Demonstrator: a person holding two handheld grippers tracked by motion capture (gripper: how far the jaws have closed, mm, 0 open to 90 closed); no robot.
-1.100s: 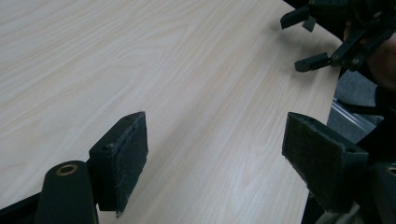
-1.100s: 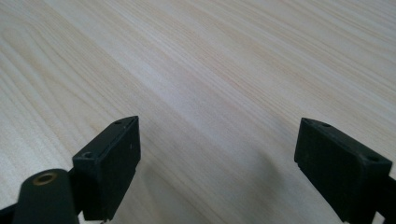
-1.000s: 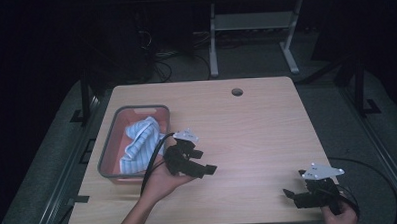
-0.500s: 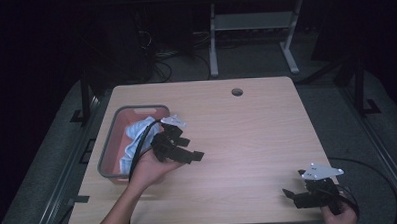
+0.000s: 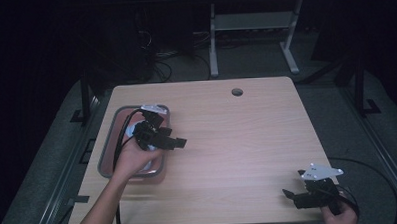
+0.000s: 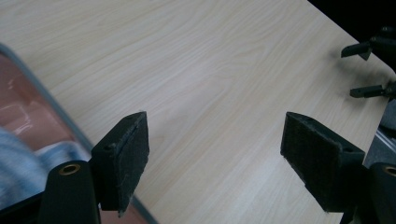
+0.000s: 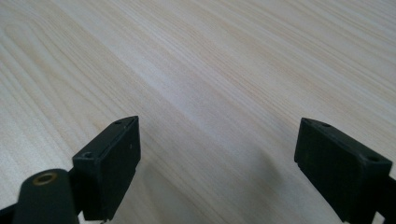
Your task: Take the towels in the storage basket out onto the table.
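A grey-rimmed tray [image 5: 106,145] with a reddish inside sits at the table's left side. A light-blue cloth [image 6: 18,161] lies in it, and in the high view my hand mostly covers it. My left gripper [image 5: 176,141] hovers over the tray's right rim [image 6: 46,91], jaws wide apart with only bare wood between them. My right gripper [image 5: 290,197] rests near the front right corner, open over bare tabletop [image 7: 215,93]. Its jaw tips [image 6: 369,70] appear far off in the left gripper view.
The light wooden table [image 5: 237,140] has a round cable hole [image 5: 237,92] near its back edge. A metal stand [image 5: 253,25] and loose cables [image 5: 160,63] lie on the dark floor behind. Each gripper trails a black cable.
My left hand has carried its gripper leftward and back, from the table's middle-left to above the tray's right rim. The right gripper has stayed put.
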